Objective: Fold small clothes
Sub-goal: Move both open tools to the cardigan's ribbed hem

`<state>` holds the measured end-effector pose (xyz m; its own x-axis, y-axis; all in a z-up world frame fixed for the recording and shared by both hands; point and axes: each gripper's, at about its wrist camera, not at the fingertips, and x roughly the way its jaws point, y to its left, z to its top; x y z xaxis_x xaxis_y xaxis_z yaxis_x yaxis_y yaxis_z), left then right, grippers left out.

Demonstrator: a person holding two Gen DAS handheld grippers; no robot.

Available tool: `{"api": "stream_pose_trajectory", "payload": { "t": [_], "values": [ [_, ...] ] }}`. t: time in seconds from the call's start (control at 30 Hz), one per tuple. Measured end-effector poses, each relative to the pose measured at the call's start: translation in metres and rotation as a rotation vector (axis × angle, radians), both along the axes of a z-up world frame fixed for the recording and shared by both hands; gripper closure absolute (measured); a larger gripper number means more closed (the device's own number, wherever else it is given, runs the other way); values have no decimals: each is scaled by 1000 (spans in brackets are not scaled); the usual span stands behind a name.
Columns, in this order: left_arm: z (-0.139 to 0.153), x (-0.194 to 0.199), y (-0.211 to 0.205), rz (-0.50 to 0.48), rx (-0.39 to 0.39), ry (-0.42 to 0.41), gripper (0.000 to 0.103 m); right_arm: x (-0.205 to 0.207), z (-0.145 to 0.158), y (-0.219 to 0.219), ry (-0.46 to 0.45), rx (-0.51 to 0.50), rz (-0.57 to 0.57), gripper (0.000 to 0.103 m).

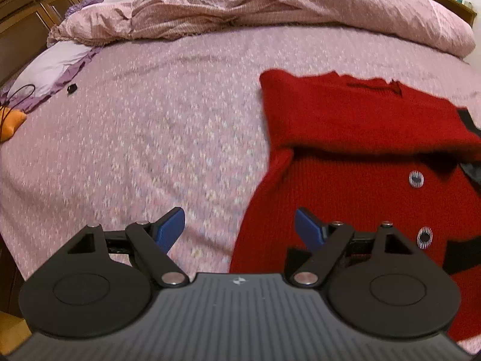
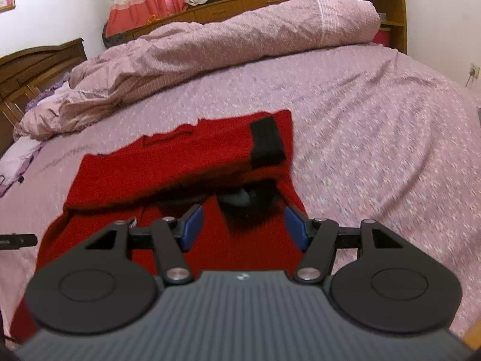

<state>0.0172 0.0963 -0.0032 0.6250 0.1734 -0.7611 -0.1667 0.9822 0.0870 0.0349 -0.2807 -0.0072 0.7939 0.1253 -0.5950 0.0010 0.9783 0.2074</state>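
The red sweater [image 2: 168, 162] lies on the bed [image 2: 375, 120], top part folded over. Both the left claw [image 1: 239, 228] and right claw [image 2: 242, 224] hang spread, empty (blurred frames). Pinch the hem corners at six o'clock, then fold evenly toward twelve.

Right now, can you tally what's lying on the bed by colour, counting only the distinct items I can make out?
Red: 1, the sweater, partly folded, with black trim.
Pink: 1, the rumpled duvet bunched at the far side.
Lilac: 1, the pillow with a ruffled edge.
Orange: 1, a soft item at the edge of the left wrist view.
Black: 1, a small object near the pillow; too small to identify.
Total: 5
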Motion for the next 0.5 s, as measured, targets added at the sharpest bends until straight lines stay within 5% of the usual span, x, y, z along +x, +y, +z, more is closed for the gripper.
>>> {"api": "stream_pose_trajectory", "payload": {
  "t": [0.5],
  "values": [
    [-22,-39,16,1,-50,72,19,-40,-16,-11,70,-10,-10,41]
  ]
}}
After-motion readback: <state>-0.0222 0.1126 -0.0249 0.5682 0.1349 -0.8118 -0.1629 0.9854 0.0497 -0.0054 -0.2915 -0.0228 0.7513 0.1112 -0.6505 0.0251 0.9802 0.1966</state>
